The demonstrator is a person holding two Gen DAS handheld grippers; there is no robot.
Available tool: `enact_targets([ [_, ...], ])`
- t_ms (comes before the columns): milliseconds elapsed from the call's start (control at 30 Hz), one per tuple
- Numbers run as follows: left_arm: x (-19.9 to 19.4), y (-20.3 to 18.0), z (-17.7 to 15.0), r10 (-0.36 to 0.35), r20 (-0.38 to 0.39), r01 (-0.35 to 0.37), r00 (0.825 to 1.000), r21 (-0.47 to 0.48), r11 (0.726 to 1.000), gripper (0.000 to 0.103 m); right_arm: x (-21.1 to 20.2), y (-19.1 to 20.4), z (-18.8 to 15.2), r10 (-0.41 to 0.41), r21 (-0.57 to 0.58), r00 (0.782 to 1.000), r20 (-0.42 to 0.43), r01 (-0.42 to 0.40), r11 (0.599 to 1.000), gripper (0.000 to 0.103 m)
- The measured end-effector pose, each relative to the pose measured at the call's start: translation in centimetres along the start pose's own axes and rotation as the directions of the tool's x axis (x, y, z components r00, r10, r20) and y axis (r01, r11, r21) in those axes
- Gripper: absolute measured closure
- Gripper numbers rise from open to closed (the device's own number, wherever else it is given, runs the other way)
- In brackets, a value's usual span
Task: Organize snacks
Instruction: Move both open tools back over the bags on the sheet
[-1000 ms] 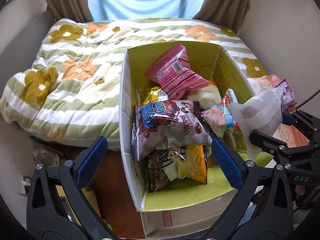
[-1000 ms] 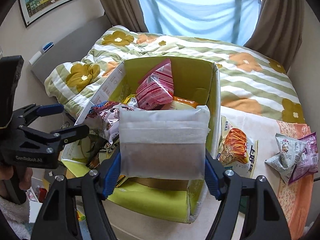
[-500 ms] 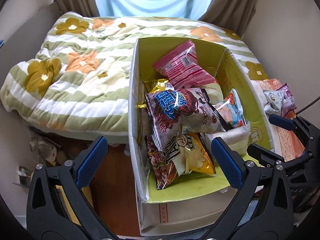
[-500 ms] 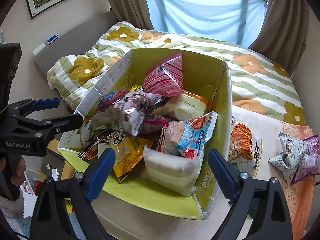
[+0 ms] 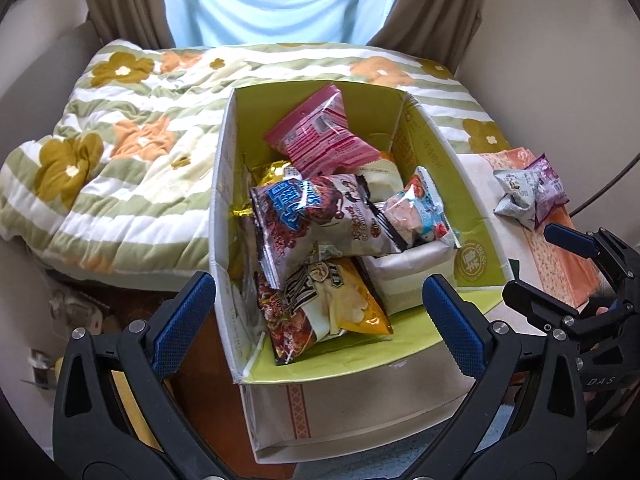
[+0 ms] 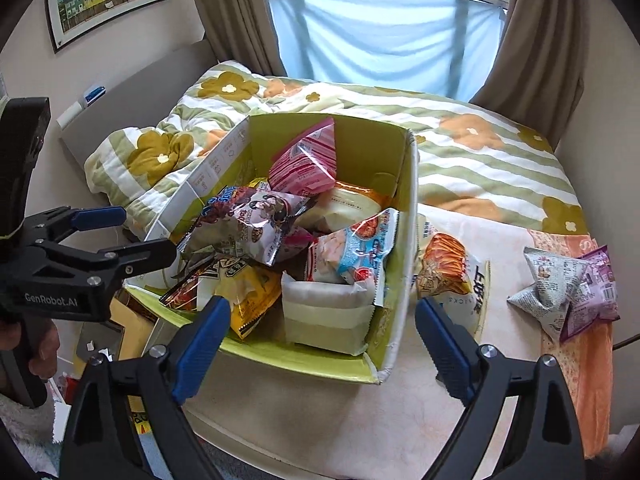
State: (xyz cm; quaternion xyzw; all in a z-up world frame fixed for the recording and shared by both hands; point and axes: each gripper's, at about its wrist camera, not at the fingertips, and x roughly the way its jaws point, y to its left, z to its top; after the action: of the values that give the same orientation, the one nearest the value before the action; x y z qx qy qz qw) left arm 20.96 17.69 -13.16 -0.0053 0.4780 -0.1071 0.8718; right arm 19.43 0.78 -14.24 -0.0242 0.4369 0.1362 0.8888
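Daylight from a curtained window falls on a bed whose near end carries an open cardboard box with a lime-green lining [image 6: 394, 184]. Nearest the cameras, the right gripper [image 6: 320, 344] hangs with its blue-padded jaws spread wide and empty, having just been opening; the left gripper [image 5: 320, 312] is likewise wide open with nothing between its pads. Just beyond, a white paper-wrapped packet [image 6: 326, 316] stands in the box's near right corner, with a yellow chip bag [image 6: 250, 294] beside it. Farther in lie a brown-and-white chocolate snack bag [image 5: 320, 216] and a pink packet [image 6: 306, 162]. Outside the box, an orange snack bag [image 6: 448, 272] and two small crumpled pouches [image 6: 568, 284] rest on the bed. Behind spreads a floral striped quilt [image 5: 120, 152].
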Motion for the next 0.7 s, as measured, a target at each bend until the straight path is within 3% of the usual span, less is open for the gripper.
enact_targets([
  [433,0.4,-10.4,1.9,-0.093,0.018,0.090,0.995,0.143,0.986,0.001,-5.7,-9.9,-2.3,-0.153,0.171,0.985,0.073,0.139,0.975,0.011],
  [700,3.4,-19.1,3.5,-0.073,-0.010,0.073,0.997,0.148,0.986,0.001,-5.7,-18.9,-2.4,-0.145,0.159,0.988,0.046,0.136,0.978,0.011],
])
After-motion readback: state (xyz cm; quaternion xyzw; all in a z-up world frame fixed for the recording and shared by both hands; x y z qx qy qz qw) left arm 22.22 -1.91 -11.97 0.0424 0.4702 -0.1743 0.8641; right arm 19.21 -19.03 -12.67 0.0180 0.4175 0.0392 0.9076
